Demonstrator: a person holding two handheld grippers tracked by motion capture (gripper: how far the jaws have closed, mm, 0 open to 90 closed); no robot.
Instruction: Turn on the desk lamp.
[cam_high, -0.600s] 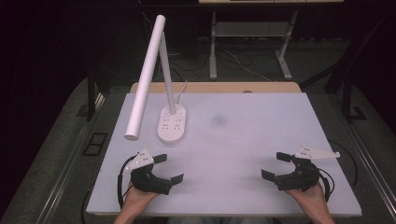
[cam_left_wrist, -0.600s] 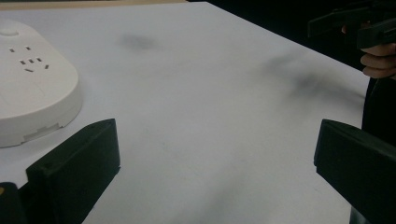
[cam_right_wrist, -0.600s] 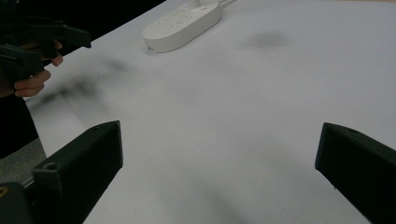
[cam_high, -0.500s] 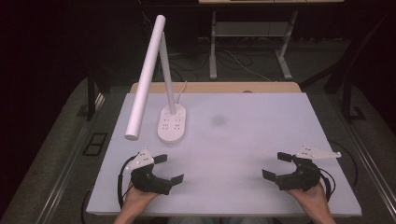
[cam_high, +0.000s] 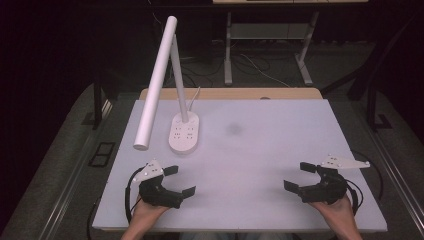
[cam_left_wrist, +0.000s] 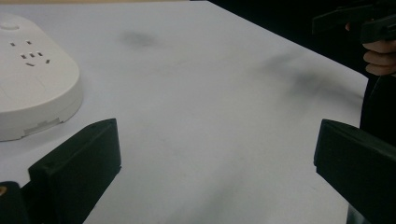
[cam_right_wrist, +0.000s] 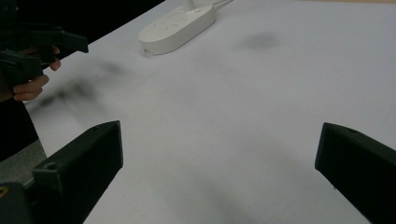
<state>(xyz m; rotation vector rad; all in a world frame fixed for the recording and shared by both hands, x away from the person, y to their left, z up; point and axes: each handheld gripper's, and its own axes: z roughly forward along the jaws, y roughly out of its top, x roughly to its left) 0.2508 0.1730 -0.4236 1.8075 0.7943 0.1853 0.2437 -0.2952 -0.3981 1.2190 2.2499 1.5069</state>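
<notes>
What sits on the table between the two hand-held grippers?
Nothing: in the high view, bare white tabletop runs from the left hand-held gripper to the right hand-held gripper.

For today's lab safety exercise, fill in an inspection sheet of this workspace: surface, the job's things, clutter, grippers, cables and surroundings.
Surface: white table top, flat, with a faint dark smudge near the middle.
Job's things: white desk lamp standing on an oval base with socket slots, far left of the table; its tube-shaped head slopes down toward the person.
Clutter: nothing seen.
Grippers: left gripper and right gripper both open, nothing between the jaws, held at the near edge.
Cables: black cable looping from the left gripper; a white cord leaves the lamp base at the back.
Surroundings: dark room, grey floor, a metal table frame behind.
</notes>
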